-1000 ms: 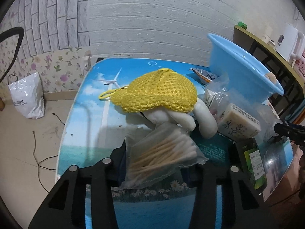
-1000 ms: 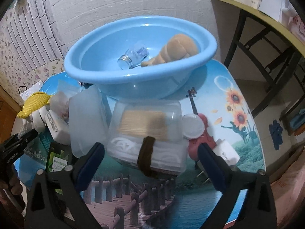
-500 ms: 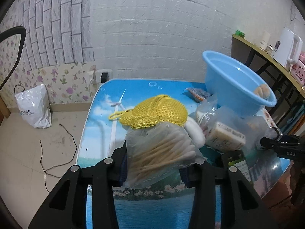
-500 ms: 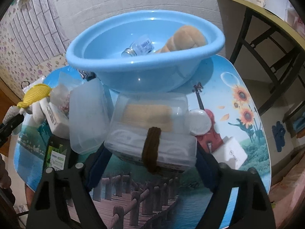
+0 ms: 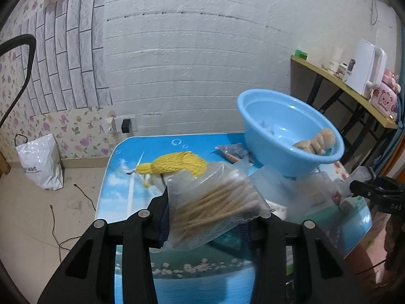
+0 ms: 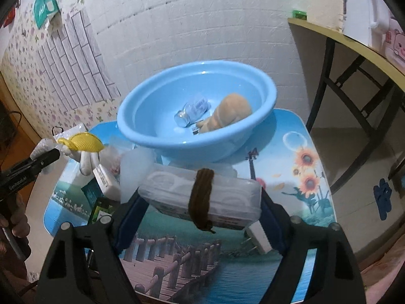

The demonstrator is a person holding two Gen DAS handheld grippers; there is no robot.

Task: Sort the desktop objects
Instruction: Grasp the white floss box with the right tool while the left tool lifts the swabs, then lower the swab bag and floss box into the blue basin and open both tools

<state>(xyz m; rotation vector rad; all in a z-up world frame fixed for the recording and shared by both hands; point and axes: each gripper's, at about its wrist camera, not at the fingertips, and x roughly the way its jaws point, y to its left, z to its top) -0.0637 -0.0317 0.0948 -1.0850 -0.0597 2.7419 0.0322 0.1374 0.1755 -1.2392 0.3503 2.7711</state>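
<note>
— White brick wall behind, a picture-printed table (image 6: 291, 177) below; which step is this?

— Mid-sort, I judge: both grippers carry a load toward the blue basin (image 6: 152, 136), which sits at twelve o'clock from the right gripper and at two o'clock from the left one. A small glass jar (image 6: 192, 114) and a tan plush toy (image 6: 227, 114) already lie in it.

— What do the jaws hold?

— The left gripper (image 5: 210, 217) is clenched on a clear bag of cotton swabs (image 5: 215, 205). The right gripper (image 6: 200, 202) has just been closing, and its pads press the ends of a clear plastic box (image 6: 164, 190) with a brown band (image 6: 201, 197) round it.

— And the pose?

— Both point forward and downward, loads off the table. A yellow mesh pouch (image 5: 177, 164) lies at eleven o'clock from the swabs.

— Next move?

— Probably carrying each load over the basin's rim, then letting go without tipping it.
</note>
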